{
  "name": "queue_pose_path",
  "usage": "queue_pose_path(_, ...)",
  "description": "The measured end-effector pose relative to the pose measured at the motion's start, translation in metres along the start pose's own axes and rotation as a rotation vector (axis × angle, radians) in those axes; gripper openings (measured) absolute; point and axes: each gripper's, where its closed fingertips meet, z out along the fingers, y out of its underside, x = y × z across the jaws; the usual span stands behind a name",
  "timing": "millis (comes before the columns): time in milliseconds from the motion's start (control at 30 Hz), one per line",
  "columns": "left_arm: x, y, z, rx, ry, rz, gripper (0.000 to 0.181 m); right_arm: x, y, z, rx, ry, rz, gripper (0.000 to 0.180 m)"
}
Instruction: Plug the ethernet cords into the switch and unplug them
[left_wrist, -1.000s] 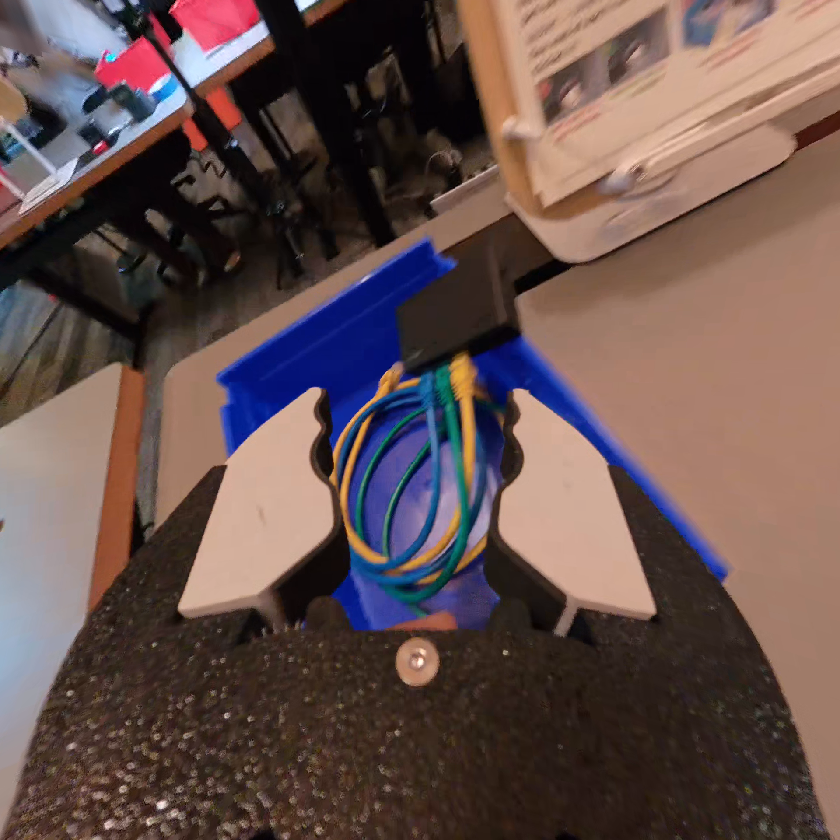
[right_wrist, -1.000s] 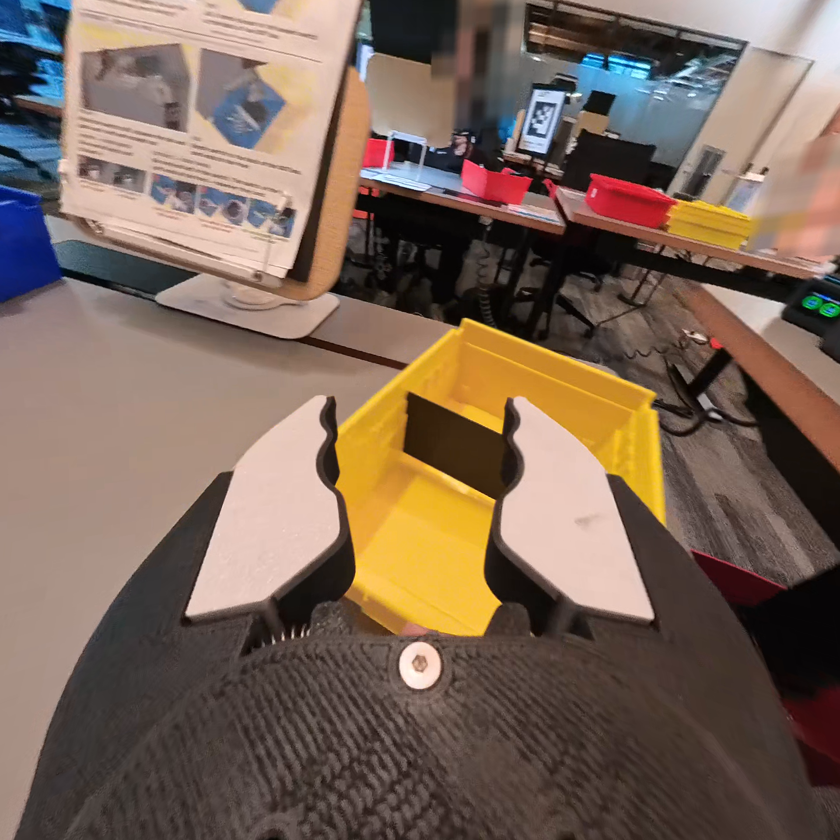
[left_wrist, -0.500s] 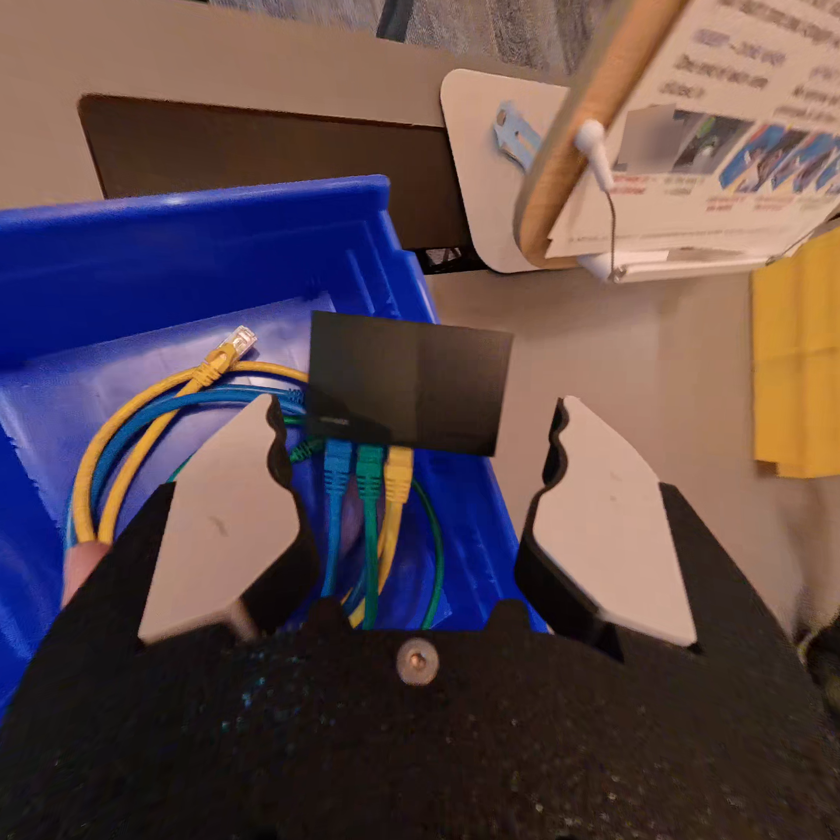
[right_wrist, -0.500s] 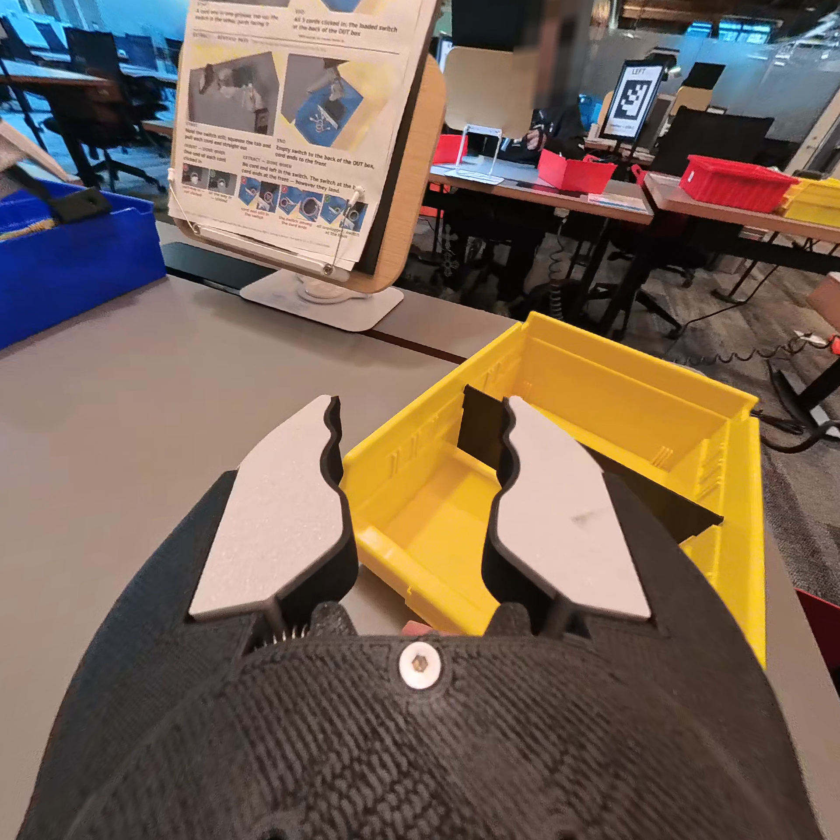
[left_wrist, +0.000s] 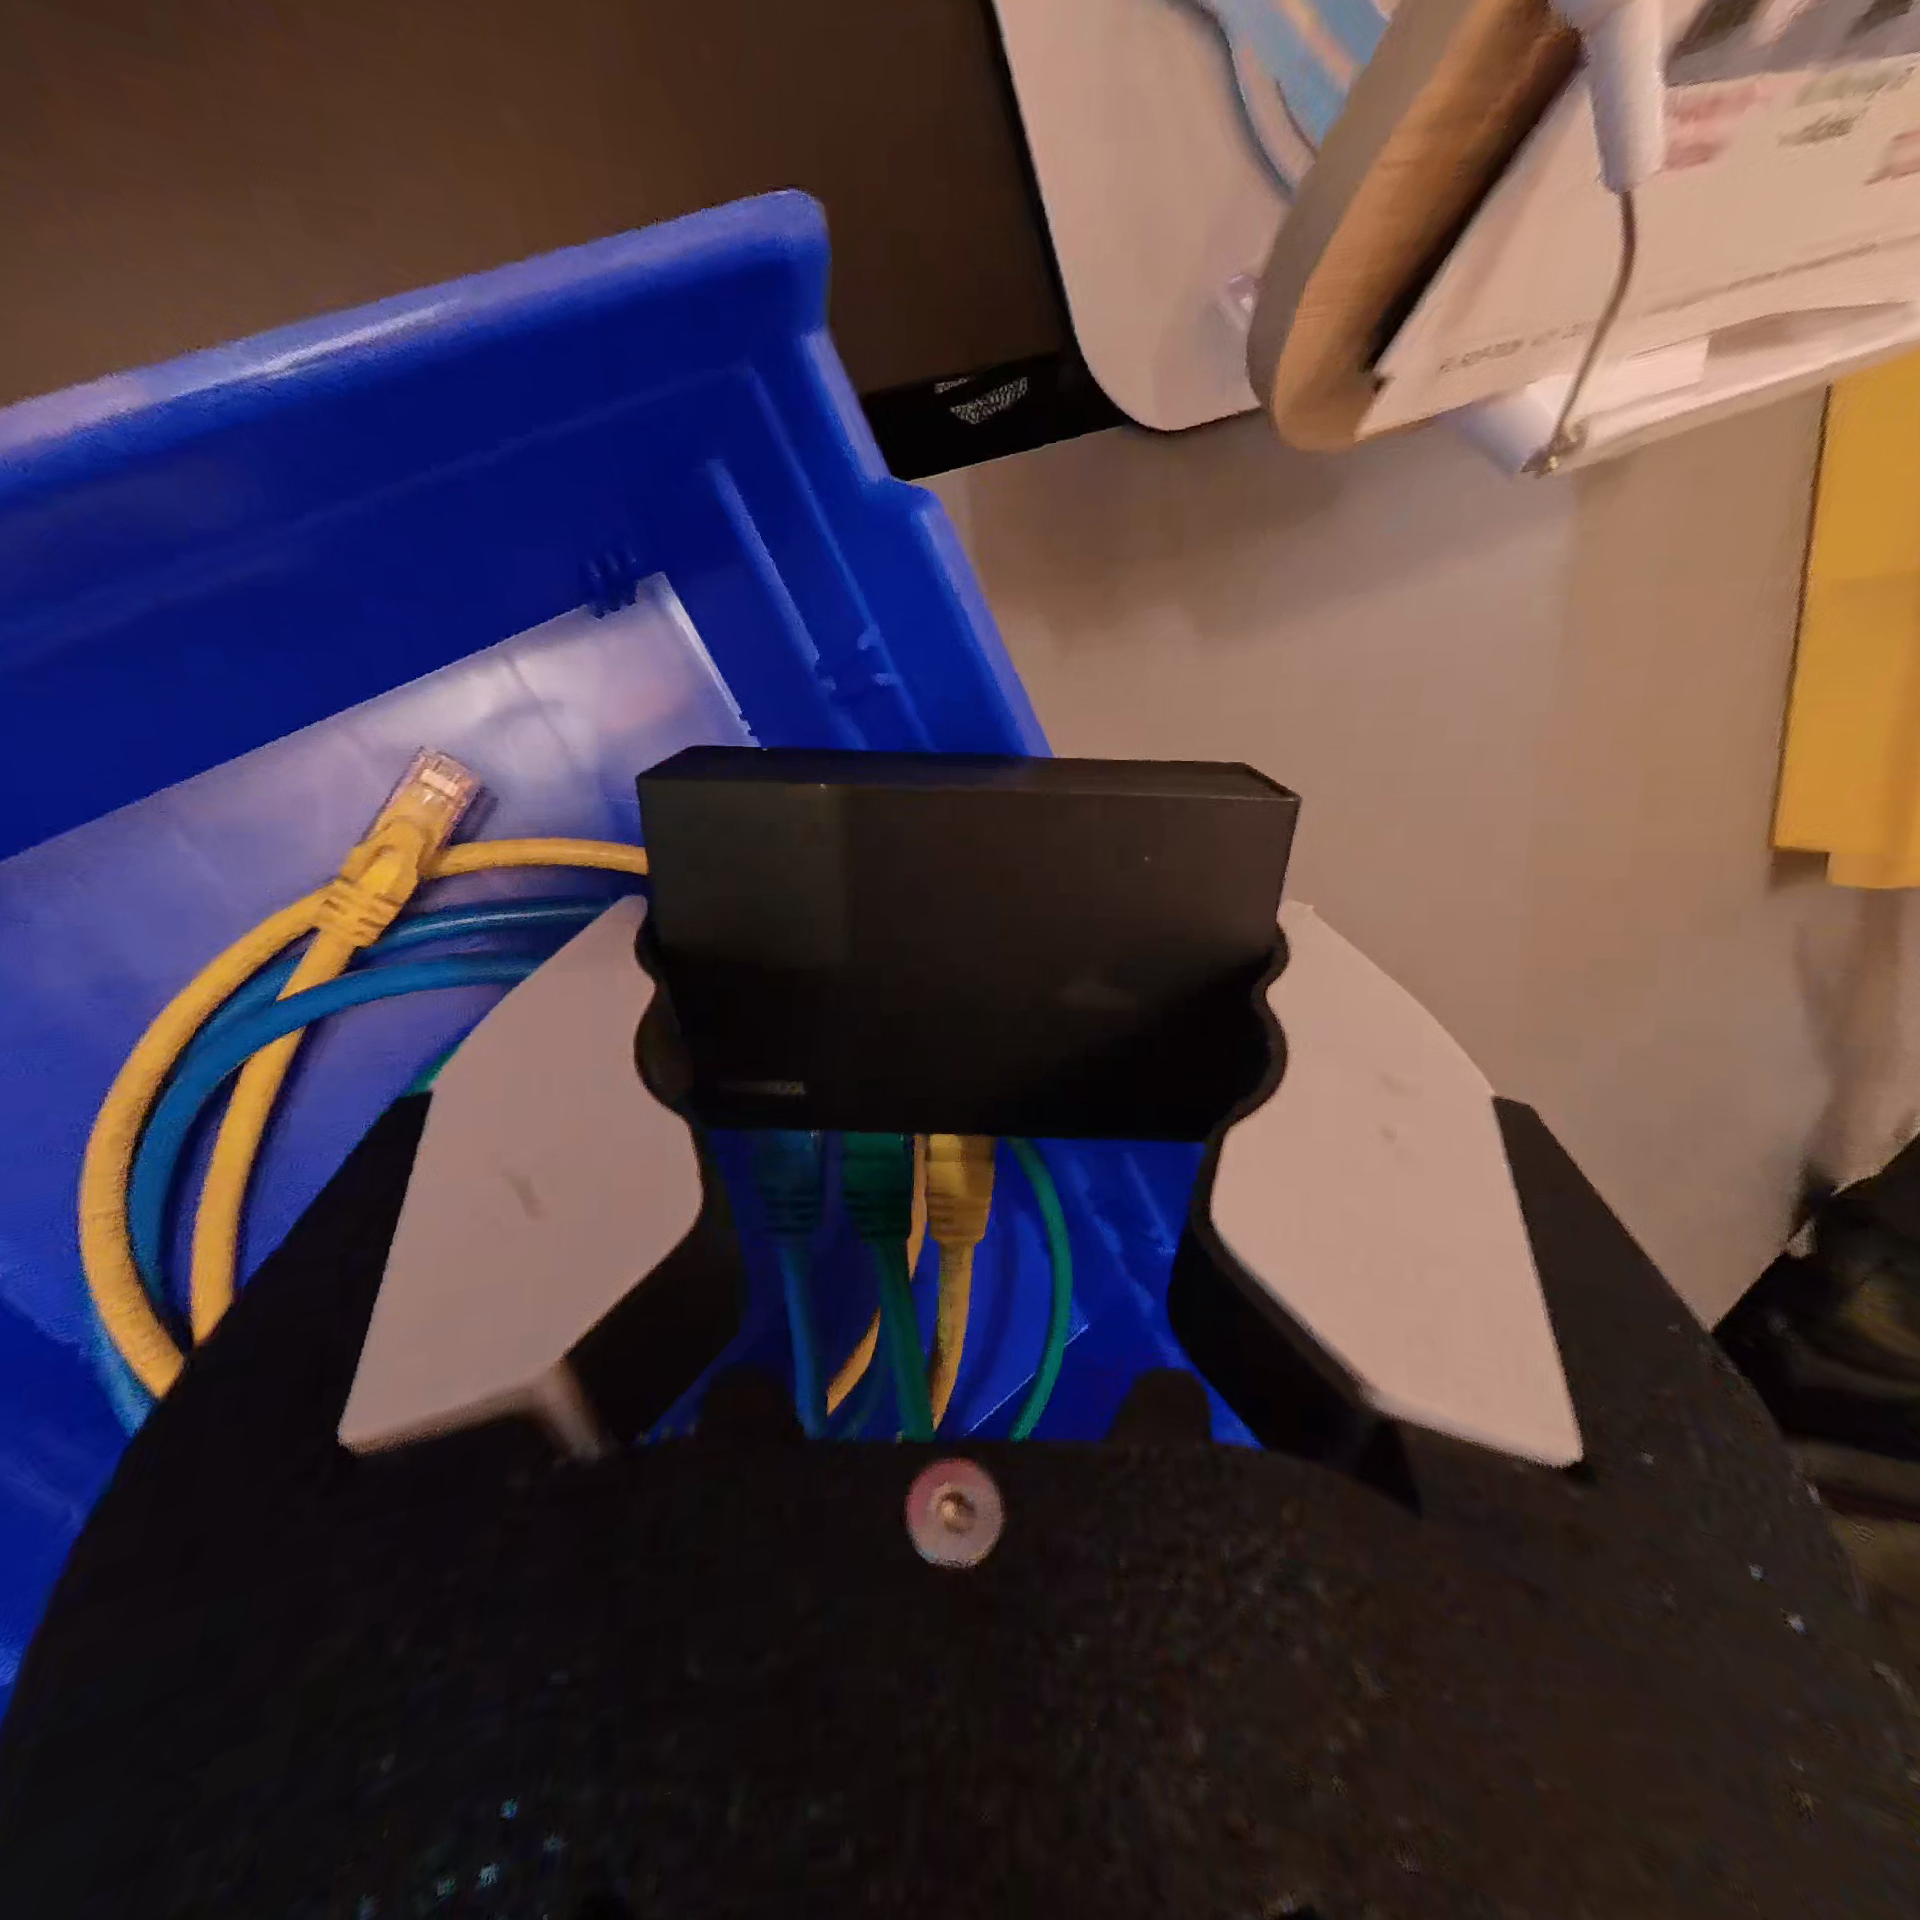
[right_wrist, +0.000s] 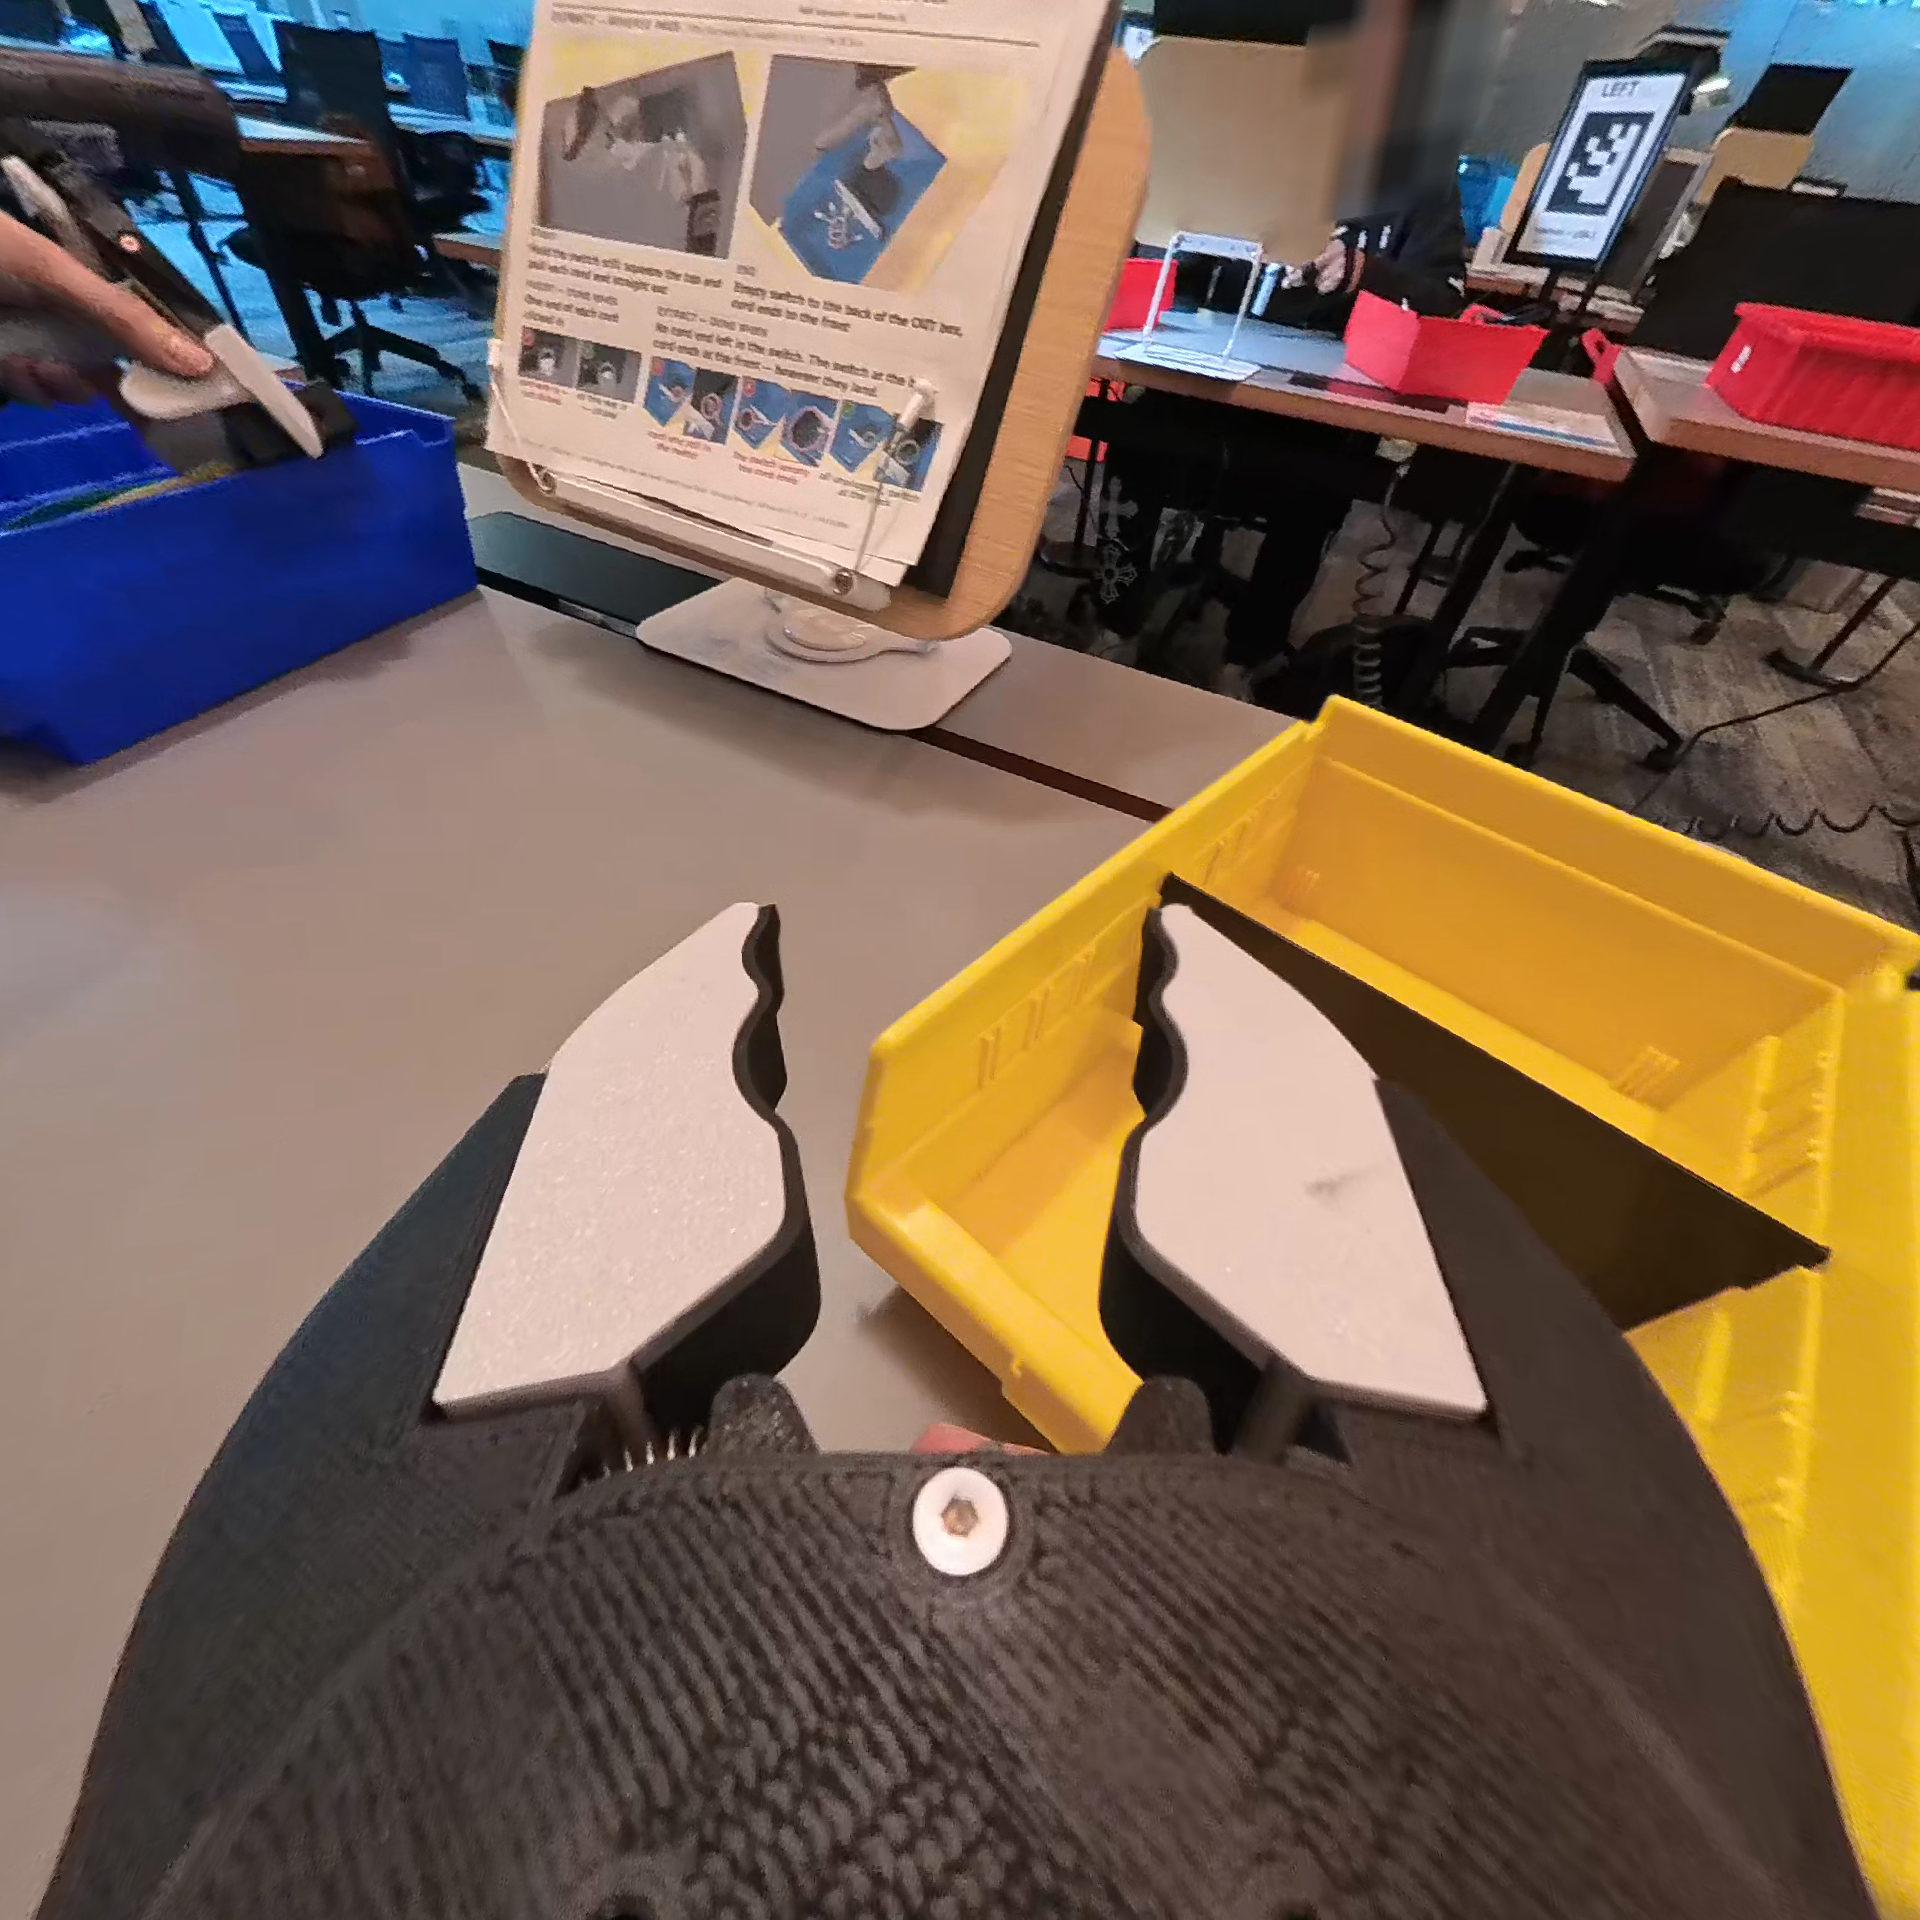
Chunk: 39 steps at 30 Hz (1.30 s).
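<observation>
My left gripper (left_wrist: 961, 997) is shut on the black switch (left_wrist: 966, 925), one finger on each short end, above the blue bin (left_wrist: 416, 436). Blue, green and yellow ethernet cords (left_wrist: 878, 1195) are plugged into the switch's near face and loop down into the bin. A loose yellow plug (left_wrist: 431, 800) lies on the bin floor. My right gripper (right_wrist: 956, 997) is open and empty, above the grey table at the front left corner of the yellow bin (right_wrist: 1455, 997). The left gripper with the switch also shows far left in the right wrist view (right_wrist: 239, 416).
A wooden stand with printed instruction sheets (right_wrist: 821, 312) sits on a white base between the bins. The yellow bin has a black divider (right_wrist: 1507, 1132) across it. Grey table (right_wrist: 364, 883) lies between the bins. Other desks with red bins and a seated person stand beyond.
My left gripper moved forward and closed on the switch, which was free between open fingers before. My right gripper swung left, so the yellow bin sits more to the right.
</observation>
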Motion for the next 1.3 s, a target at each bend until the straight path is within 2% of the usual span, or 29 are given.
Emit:
queue_pose_path(133,0.015,-0.004,-0.017,0.013,-0.057,0.078,0.103,-0.025,-0.005,0.008,0.004,-0.061,-0.024,0.066)
queue_pose_path(300,0.061,-0.026,-0.081,0.155,-0.144,0.137,0.103,-0.077,-0.03,0.022,0.141,-0.141,-0.063,0.067)
queue_pose_path(433,0.133,-0.023,-0.127,0.223,-0.156,0.286,0.102,-0.14,-0.061,0.033,0.284,-0.258,-0.13,0.074)
queue_pose_path(567,0.218,-0.011,-0.171,0.308,-0.194,0.473,0.102,-0.179,-0.111,0.037,0.443,-0.238,-0.237,0.08)
queue_pose_path(733,0.33,0.012,-0.236,0.42,-0.199,0.666,0.102,-0.212,-0.185,0.012,0.63,-0.266,-0.271,0.08)
queue_pose_path(800,0.368,0.026,-0.248,0.412,-0.165,0.72,0.102,-0.214,-0.215,-0.005,0.706,-0.249,-0.292,0.08)
queue_pose_path(933,0.425,0.056,-0.244,0.366,-0.091,0.81,0.102,-0.214,-0.261,-0.032,0.821,-0.255,-0.298,0.077)
queue_pose_path(1033,0.461,0.082,-0.222,0.307,0.023,0.844,0.102,-0.223,-0.277,-0.045,0.884,-0.295,-0.338,0.083)
queue_pose_path(1167,0.479,0.116,-0.169,0.195,0.164,0.826,0.101,-0.228,-0.268,-0.054,0.934,-0.302,-0.339,0.086)
queue_pose_path(1300,0.476,0.137,-0.122,0.132,0.243,0.777,0.101,-0.229,-0.231,-0.052,0.925,-0.343,-0.368,0.075)
